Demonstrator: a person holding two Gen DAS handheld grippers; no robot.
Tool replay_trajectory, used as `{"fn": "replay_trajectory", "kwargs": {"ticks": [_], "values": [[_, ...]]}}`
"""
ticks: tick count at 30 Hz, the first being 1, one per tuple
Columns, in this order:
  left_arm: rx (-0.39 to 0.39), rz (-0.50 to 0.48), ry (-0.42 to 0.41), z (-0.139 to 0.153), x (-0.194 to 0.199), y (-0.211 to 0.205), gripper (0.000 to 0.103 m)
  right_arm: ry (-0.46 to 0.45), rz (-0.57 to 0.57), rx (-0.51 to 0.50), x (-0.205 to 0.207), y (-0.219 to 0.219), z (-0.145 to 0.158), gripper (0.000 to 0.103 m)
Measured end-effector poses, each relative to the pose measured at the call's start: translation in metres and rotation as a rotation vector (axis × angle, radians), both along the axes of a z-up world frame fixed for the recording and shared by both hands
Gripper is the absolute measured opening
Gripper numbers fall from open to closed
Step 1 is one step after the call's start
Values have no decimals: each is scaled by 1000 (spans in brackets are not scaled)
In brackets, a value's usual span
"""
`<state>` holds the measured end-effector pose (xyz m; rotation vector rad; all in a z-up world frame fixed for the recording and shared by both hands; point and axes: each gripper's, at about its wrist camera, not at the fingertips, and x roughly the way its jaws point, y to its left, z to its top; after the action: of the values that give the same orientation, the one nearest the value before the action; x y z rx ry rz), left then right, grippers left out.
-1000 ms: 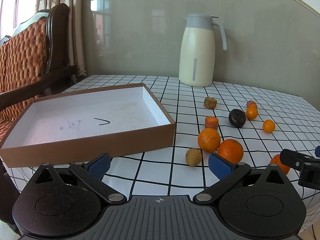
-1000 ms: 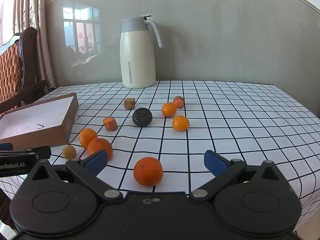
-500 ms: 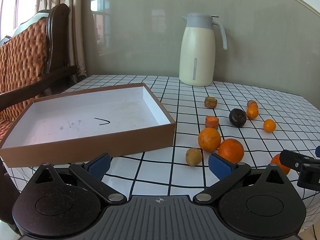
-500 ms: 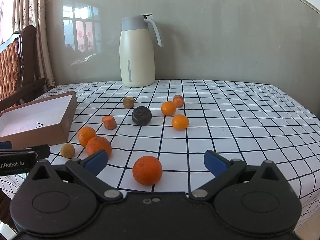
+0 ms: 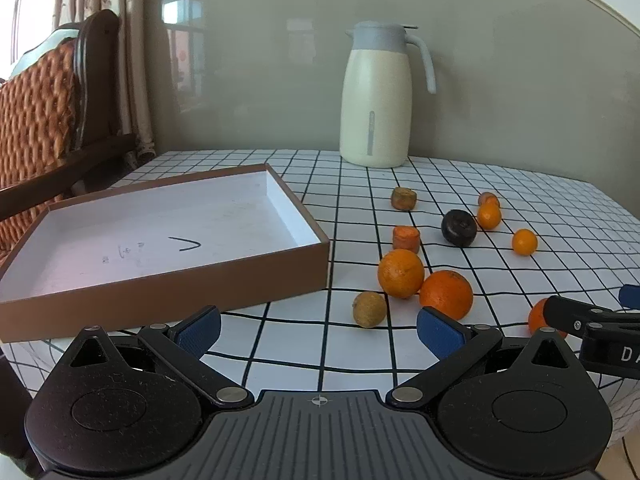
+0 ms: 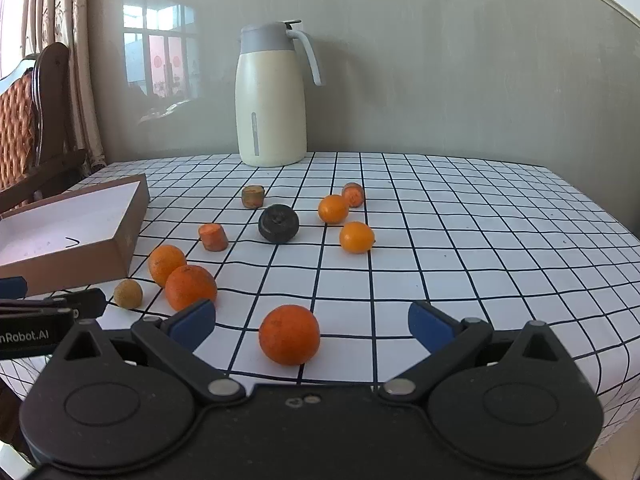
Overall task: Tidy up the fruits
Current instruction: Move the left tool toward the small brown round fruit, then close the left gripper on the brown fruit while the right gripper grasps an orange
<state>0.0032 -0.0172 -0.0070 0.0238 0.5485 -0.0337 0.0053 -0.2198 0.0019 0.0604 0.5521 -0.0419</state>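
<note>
We are holding the right gripper (image 6: 311, 326) with its blue pads spread wide and nothing between them, low at the near edge of the table (image 6: 460, 248). Over the last second it has been creeping forward: the nearest orange (image 6: 289, 335) is sitting slightly closer and lower in the right wrist view than before, now just ahead of the open jaws, a little left of centre. We are reading that as the approach to a first pick, with no fruit moved yet.

The left gripper (image 5: 318, 326) is also gaping wide and empty, and it has barely shifted; it is waiting near the front wall of the cardboard box (image 5: 168, 292), whose white floor holds only pen marks.

The nearest orange is round with a dull, pebbled skin, so it is likely to roll if nudged off-centre. Beyond it, two more oranges (image 6: 182, 276) are touching each other, beside a small tan, rough-skinned fruit (image 6: 128, 293). Farther back are lying stubby carrot-like cut pieces (image 6: 213, 236), a dark, flattened fruit (image 6: 278, 223) and two small glossy citrus (image 6: 345, 222). A smooth cream jug (image 6: 270, 96) is standing at the wall on the checked cloth.
</note>
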Motion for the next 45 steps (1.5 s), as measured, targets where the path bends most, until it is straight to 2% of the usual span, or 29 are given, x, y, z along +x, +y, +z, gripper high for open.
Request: {"fn": "replay_trajectory", "kwargs": {"ticks": [14, 27, 30, 32, 36, 41, 45], "values": [[5, -11, -17, -5, 3, -5, 103, 13, -15, -11, 5, -1, -4, 96], [32, -2, -11, -15, 21, -14, 103, 53, -14, 9, 17, -3, -14, 77], [33, -7, -15, -17, 24, -17, 102, 61, -12, 14, 19, -3, -16, 70], [37, -17, -11, -19, 26, -19, 90, 68, -8, 20, 21, -3, -18, 68], [41, -29, 4, -23, 30, -23, 87, 78, 3, 36, 23, -3, -19, 61], [50, -51, 17, -27, 34, -28, 70, 94, 17, 52, 28, -2, -22, 49], [54, -56, 17, -30, 36, -32, 65, 89, 29, 58, 28, -1, -23, 42]]}}
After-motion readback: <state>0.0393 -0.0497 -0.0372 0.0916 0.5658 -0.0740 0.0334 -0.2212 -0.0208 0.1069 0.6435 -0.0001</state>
